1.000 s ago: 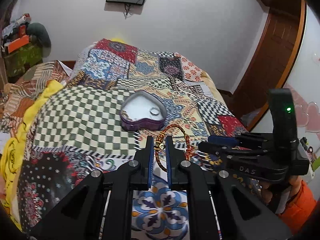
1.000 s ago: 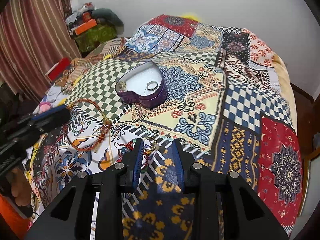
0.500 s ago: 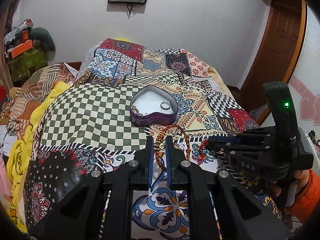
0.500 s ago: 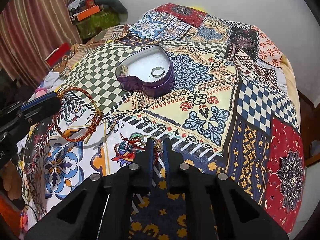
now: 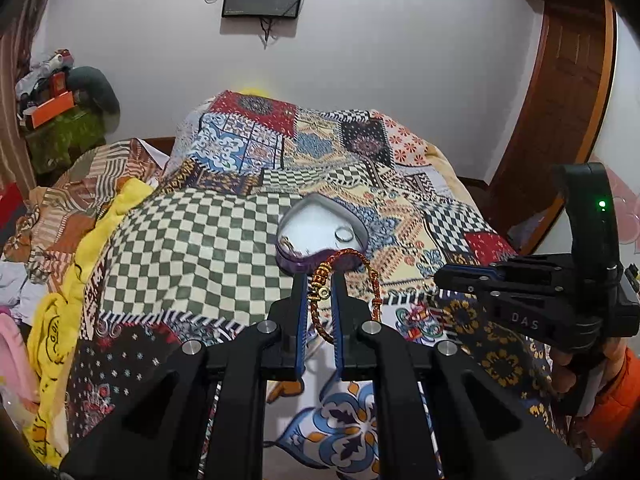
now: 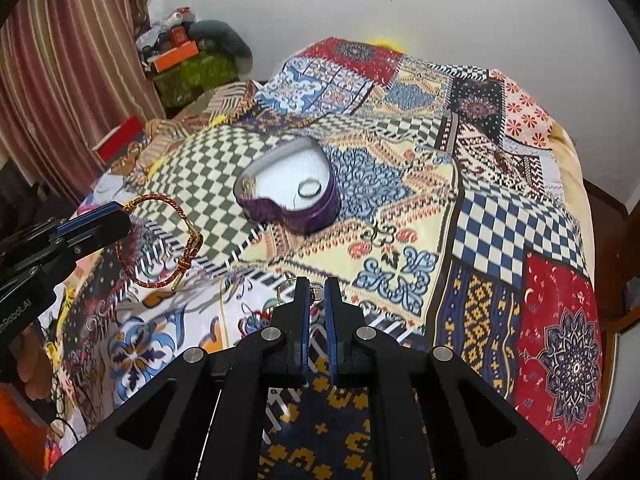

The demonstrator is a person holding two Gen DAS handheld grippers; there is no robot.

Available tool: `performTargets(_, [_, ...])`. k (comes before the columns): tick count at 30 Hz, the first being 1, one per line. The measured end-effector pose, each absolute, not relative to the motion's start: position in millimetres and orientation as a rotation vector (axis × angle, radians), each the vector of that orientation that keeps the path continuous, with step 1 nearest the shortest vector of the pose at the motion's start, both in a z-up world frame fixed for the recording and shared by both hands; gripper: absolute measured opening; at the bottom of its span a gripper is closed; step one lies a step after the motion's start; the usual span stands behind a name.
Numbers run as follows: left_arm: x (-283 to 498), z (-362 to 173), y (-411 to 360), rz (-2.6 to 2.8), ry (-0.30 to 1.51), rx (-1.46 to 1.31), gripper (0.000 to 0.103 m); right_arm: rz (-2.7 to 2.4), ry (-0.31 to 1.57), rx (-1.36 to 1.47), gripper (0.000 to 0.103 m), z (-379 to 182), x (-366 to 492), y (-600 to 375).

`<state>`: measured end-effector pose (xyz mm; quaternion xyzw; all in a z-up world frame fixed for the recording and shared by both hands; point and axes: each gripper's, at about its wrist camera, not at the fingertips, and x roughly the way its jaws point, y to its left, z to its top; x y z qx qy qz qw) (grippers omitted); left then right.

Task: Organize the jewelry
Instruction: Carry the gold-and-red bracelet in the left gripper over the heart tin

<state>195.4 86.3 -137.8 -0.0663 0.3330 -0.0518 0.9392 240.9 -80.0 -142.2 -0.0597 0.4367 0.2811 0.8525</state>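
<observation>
My left gripper (image 5: 320, 286) is shut on a red and gold braided bracelet (image 5: 356, 258) and holds it above the bed, just short of a purple heart-shaped tin (image 5: 320, 232). The tin is open, with a silver ring (image 5: 344, 234) inside. In the right wrist view the bracelet (image 6: 160, 240) hangs from the left gripper at the left, and the tin (image 6: 288, 192) sits further back. My right gripper (image 6: 316, 294) is shut on a small metal ring piece (image 6: 285, 289) with a red cord, lifted off the quilt.
A patchwork quilt (image 6: 480, 216) covers the bed. Rumpled yellow and striped bedding (image 5: 60, 240) lies at the left. A green box with clutter (image 6: 192, 68) stands by the curtain. A wooden door (image 5: 560, 100) is at the right.
My right gripper closed on the small ring piece on the quilt and lifted it. My left gripper carried the bracelet forward, closer to the tin.
</observation>
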Motion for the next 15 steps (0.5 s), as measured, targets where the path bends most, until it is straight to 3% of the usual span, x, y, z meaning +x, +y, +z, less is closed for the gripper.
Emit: performTargets(15, [249,-134,95,-0.104,0.684,-0.152,0.01,0.618,0.843,-0.064,0.006,-114,271,-66])
